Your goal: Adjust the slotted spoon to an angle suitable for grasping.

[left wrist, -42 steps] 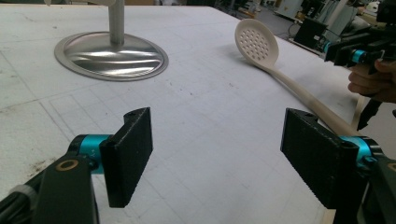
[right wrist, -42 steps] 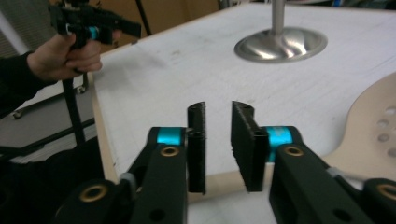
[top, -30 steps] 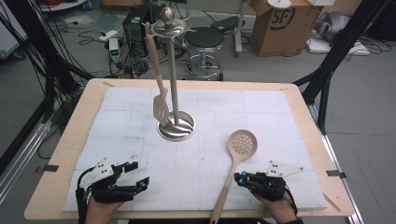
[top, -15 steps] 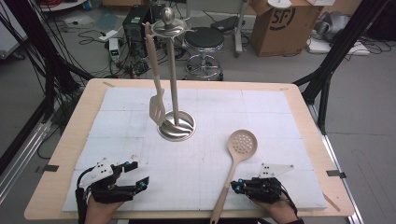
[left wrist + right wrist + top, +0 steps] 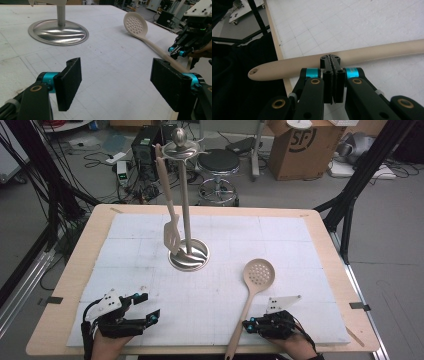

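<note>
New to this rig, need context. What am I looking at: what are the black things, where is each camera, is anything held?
No robot arm: a person holds a two-jaw gripper in each hand. The high view looks down on the table; the other two cameras ride on the grippers, looking along their jaws. A metal stand with a hanging spatula stands mid-table; a skimmer lies at the right. The left gripper is open over bare mat. The right gripper has its jaws shut, tips at the skimmer's handle; they look closed beside it, not around it.
</note>
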Motion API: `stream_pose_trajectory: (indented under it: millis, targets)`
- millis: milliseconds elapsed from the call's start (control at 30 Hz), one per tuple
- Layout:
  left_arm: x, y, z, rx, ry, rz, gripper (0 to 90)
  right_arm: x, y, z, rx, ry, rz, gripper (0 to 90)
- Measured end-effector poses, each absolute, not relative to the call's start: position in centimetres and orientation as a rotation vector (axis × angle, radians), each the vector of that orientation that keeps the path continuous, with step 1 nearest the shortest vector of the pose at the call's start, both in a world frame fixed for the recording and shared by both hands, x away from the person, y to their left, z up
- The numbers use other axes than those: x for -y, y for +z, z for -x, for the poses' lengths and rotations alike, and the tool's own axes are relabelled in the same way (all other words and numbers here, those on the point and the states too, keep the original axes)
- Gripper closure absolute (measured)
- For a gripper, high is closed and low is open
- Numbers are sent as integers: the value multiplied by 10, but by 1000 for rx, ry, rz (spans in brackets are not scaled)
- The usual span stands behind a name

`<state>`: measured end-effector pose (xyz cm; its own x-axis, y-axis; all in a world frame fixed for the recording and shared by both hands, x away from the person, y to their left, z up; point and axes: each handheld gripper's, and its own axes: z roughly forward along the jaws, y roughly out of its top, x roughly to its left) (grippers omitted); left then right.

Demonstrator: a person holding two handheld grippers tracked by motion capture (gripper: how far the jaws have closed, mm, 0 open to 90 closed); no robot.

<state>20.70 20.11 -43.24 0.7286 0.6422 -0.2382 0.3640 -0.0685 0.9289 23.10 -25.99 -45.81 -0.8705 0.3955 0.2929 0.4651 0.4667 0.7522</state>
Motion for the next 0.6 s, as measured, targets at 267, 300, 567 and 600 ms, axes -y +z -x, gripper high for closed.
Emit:
stream_pose_trajectory:
  millis: [267, 300, 567, 600]
  targets:
    - [-200, -432, -208, -809, 279, -1686, 258, 259, -458, -232, 2615, -1386, 767, 898]
    - [-200, -432, -207, -810, 278, -1686, 258, 259, -458, -232, 2618, -1383, 769, 899]
    - [-201, -432, -208, -810, 279, -1685, 258, 256, -458, -231, 2612, -1343, 718, 899]
    - [-201, -432, -207, -811, 278, -1682, 258, 255, -458, -231, 2612, -1334, 711, 899]
